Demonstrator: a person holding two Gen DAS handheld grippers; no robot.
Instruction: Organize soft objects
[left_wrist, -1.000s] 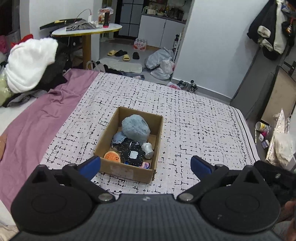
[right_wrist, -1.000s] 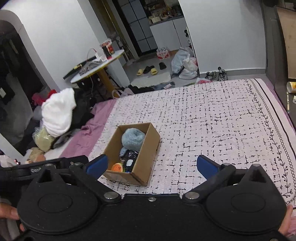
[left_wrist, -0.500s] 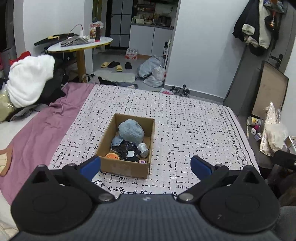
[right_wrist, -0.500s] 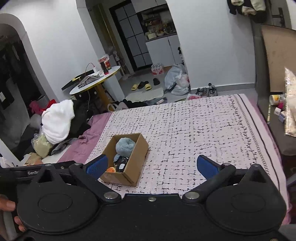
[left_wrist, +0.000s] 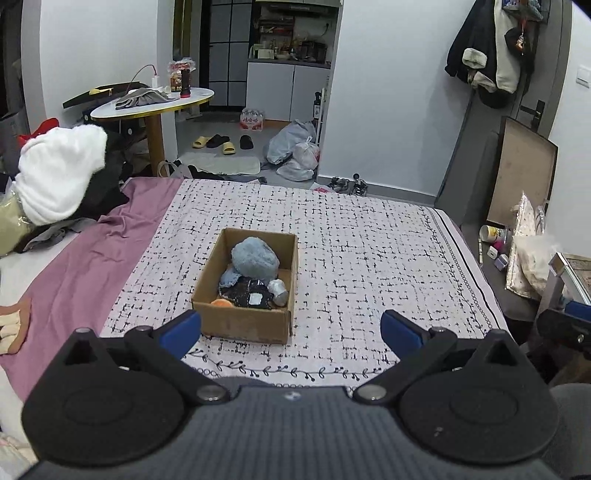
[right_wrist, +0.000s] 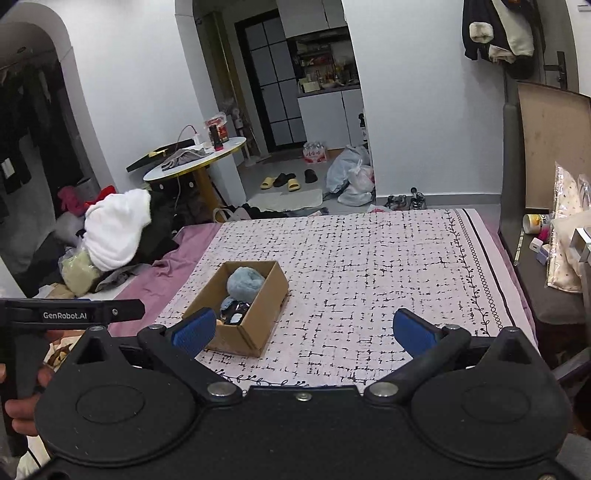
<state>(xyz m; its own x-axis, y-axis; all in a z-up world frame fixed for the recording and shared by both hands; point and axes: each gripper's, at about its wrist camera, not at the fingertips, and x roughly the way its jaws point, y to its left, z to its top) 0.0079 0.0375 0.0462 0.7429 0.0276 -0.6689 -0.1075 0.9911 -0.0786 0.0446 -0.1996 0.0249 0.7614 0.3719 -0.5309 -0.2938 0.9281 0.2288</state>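
A cardboard box (left_wrist: 245, 291) sits on a bed's black-and-white checked cover (left_wrist: 369, 251), ahead of two hand-held grippers whose jaws both stand wide apart and hold nothing. Seen along the left gripper (left_wrist: 291, 330), the box lies just ahead of the jaws and nearer the left one; seen along the right gripper (right_wrist: 304, 328), its near corner sits beside the left jaw, which hides part of the front wall.

Inside the box, going left to right, an orange soft toy (left_wrist: 221, 302) lies in the near left corner, a black speckled soft item (left_wrist: 249, 291) with a pale tag fills the near middle, and a small silver-grey piece (left_wrist: 279, 291) rests against the right wall. Behind them a fluffy pale-blue plush (left_wrist: 255, 256) takes up the far half, with a smaller blue scrap (left_wrist: 228, 277) tucked at its left.

Far left of the jaws, a white bundle (left_wrist: 59, 173) tops a heap of dark clothes beside a purple sheet (left_wrist: 74, 266). Beyond the bed stands a round table (left_wrist: 155, 105) carrying a grey cloth and a dark bottle, with slippers (left_wrist: 221, 142) and plastic bags (left_wrist: 295, 155) on the floor past it. To the right, coats (left_wrist: 487, 55) hang on the wall above a leaning board (left_wrist: 521, 173), and small jars and packets crowd a low ledge beside the bed.
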